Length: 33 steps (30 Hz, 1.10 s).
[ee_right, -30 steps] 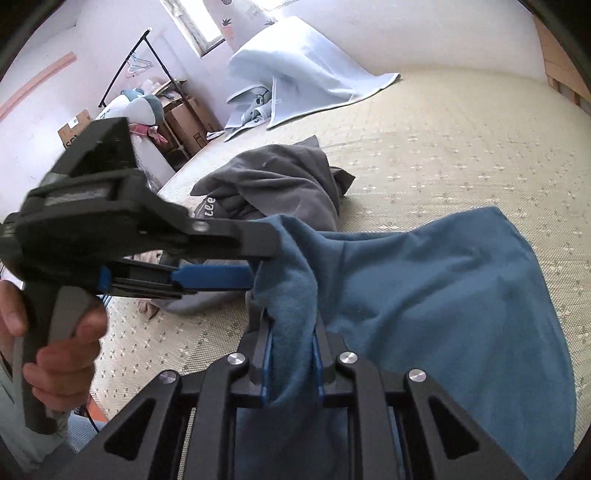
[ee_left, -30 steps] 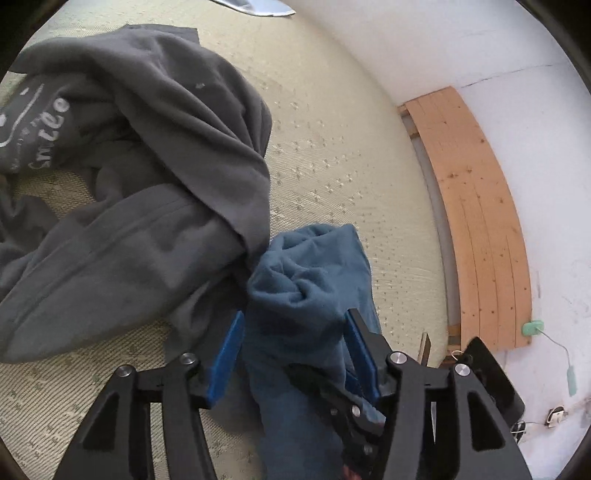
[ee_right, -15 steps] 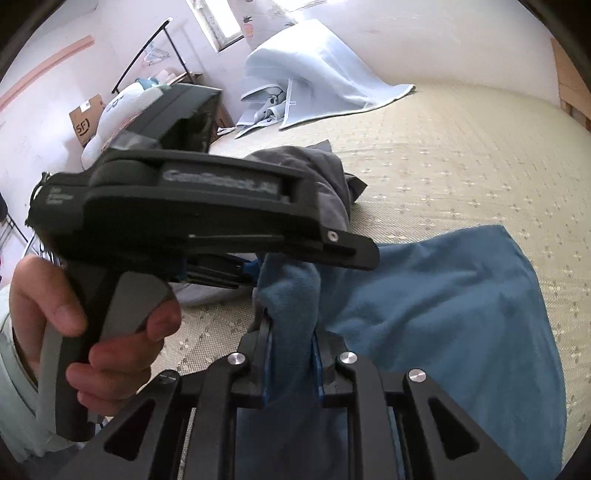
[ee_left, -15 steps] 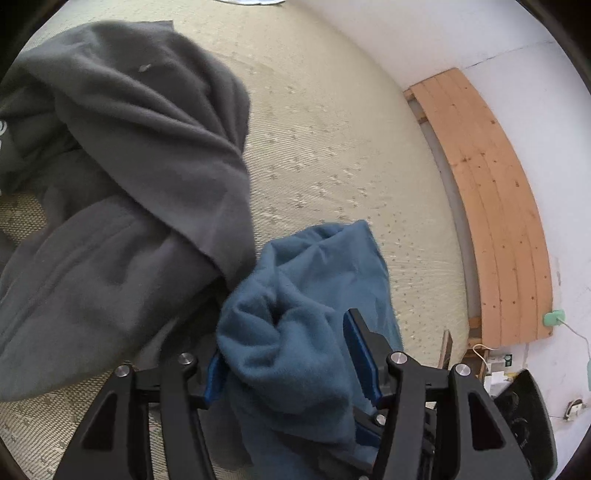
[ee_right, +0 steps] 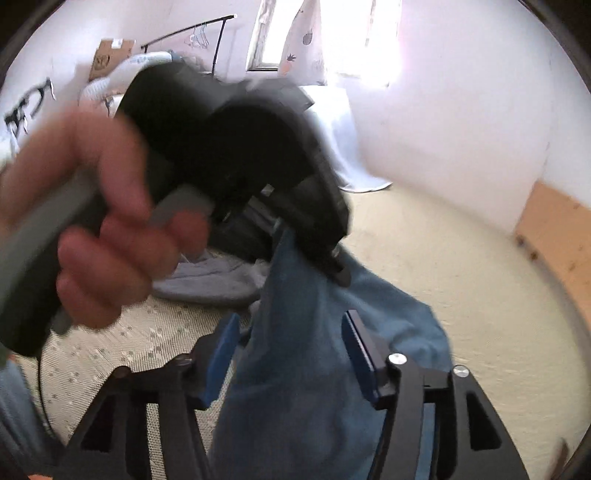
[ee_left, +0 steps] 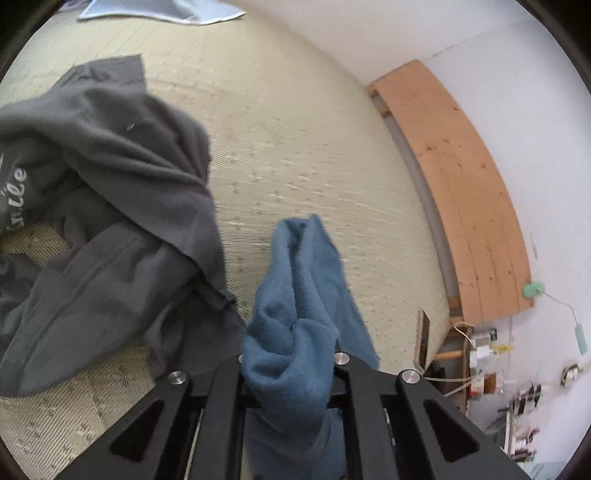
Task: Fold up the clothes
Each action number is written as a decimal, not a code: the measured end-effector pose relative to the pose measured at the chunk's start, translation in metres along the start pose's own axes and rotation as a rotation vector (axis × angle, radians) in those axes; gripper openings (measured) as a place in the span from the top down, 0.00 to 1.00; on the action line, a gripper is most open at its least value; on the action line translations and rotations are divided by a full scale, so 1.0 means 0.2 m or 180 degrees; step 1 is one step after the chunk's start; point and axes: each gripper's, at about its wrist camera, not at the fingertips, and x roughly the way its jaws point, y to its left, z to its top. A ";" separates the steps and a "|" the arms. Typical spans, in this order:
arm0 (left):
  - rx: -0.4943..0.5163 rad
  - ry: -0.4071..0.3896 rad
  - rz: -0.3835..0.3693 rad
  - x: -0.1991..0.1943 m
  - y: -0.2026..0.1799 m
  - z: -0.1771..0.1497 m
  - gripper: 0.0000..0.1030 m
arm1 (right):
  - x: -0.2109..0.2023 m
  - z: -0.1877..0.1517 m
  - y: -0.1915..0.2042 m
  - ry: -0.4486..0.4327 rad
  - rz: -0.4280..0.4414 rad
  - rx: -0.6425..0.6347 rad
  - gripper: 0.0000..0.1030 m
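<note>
A blue fleece garment (ee_left: 303, 280) is bunched up and hangs over the woven mattress (ee_left: 295, 129). My left gripper (ee_left: 291, 354) is closing and pinches a fold of it; the cloth hides the pads. In the right wrist view the same blue garment (ee_right: 314, 387) hangs between the blue pads of my right gripper (ee_right: 291, 350), whose jaws are opening and stand clear of the cloth. A hand (ee_right: 110, 221) holds the black left tool just above and to the left, blurred. A crumpled grey sweatshirt (ee_left: 110, 177) with white lettering lies left of the blue garment.
A wooden headboard (ee_left: 461, 192) runs along the mattress's right edge, with cables and clutter (ee_left: 517, 387) on the floor beyond. A pale blue sheet (ee_right: 332, 140) is draped at the far end under the window. A clothes rack (ee_right: 199, 33) and a cardboard box (ee_right: 110, 55) stand far left.
The left jaws have come together on the blue garment and lifted it a little. The right jaws, earlier shut on the cloth, have spread apart, and the right view has swung sideways.
</note>
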 end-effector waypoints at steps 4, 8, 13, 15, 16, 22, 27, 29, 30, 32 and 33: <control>0.0147 -0.0082 -0.0128 -0.14 -0.07 -0.04 0.92 | -0.07 -0.05 0.18 -0.0090 -0.0517 -0.0214 0.34; 0.0118 -0.0260 -0.0241 -0.30 -0.09 -0.07 0.92 | -0.07 -0.10 0.31 -0.0040 -0.0974 -0.0312 0.31; -0.0097 -0.0513 -0.0304 -0.50 -0.03 -0.12 0.92 | -0.05 -0.23 0.40 0.0308 -0.1299 -0.0409 0.31; -0.0163 -0.0598 -0.0317 -0.55 0.00 -0.13 0.92 | -0.07 -0.27 0.41 0.0422 -0.1390 -0.0432 0.31; -0.0185 -0.0628 -0.0323 -0.57 0.01 -0.14 0.92 | -0.08 -0.30 0.41 0.0492 -0.1412 -0.0457 0.31; -0.0324 -0.0796 -0.0341 -0.68 0.07 -0.16 0.92 | -0.15 -0.45 0.51 0.0601 -0.1440 -0.0733 0.32; -0.0406 -0.0889 -0.0348 -0.74 0.11 -0.17 0.92 | -0.17 -0.46 0.52 0.0551 -0.1329 -0.0866 0.50; -0.0432 -0.0921 -0.0358 -0.76 0.12 -0.19 0.92 | -0.18 -0.44 0.50 0.0573 -0.1200 -0.0839 0.71; -0.0449 -0.0935 -0.0363 -0.76 0.13 -0.20 0.92 | -0.19 -0.44 0.49 0.0598 -0.1165 -0.0837 0.81; -0.0505 -0.0957 -0.0373 -0.78 0.16 -0.21 0.92 | -0.20 -0.43 0.45 0.0645 -0.1073 -0.0821 0.92; -0.0533 -0.0975 -0.0380 -0.79 0.17 -0.22 0.92 | -0.21 -0.42 0.43 0.0671 -0.1023 -0.0803 0.93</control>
